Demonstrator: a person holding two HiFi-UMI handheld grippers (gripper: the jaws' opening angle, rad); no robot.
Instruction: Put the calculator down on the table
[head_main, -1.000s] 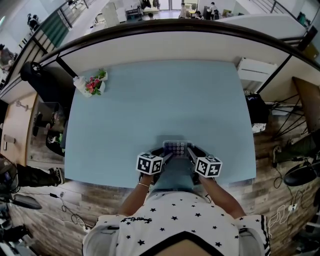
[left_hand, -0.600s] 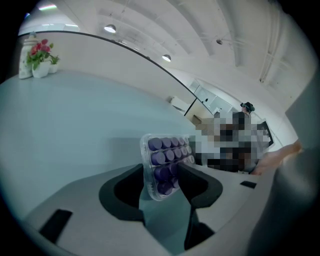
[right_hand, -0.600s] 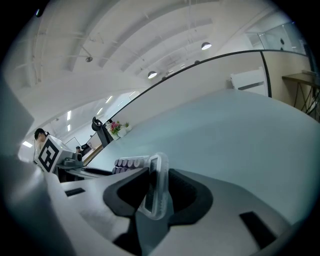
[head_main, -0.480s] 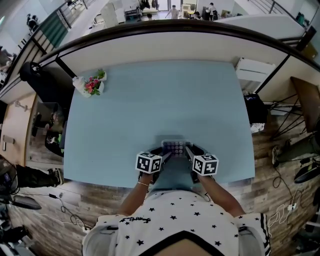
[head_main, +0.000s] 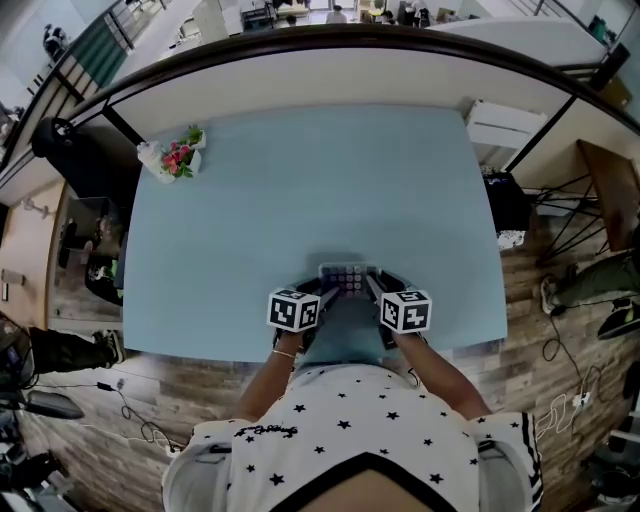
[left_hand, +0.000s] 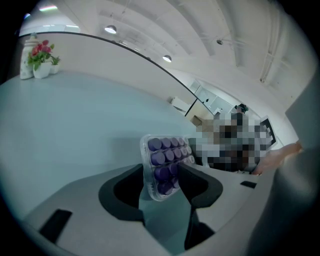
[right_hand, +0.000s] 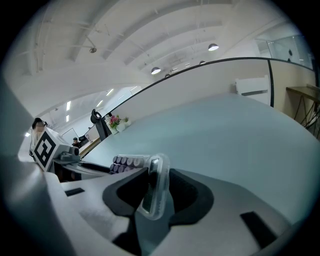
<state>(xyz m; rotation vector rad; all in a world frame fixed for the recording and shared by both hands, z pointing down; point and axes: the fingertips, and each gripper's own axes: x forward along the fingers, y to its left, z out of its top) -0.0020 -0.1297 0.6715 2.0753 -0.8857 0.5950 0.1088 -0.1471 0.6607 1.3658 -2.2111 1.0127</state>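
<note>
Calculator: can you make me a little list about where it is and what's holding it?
Thing: calculator, purple keys
Place: by near edge of table, between both grippers
Left gripper: shut on it
Right gripper: jaws just opening, calculator's end between them
Also there: flowers, far left corner

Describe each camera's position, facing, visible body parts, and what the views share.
Head view: head-mounted, facing down at the table; shirt, forearms, left tool, right tool.
Left gripper view: on the left tool, facing the flowers; calculator between its jaws.
Right gripper view: on the right tool, facing across the table; calculator between jaws that have just been opening.
Shared: calculator, table.
</note>
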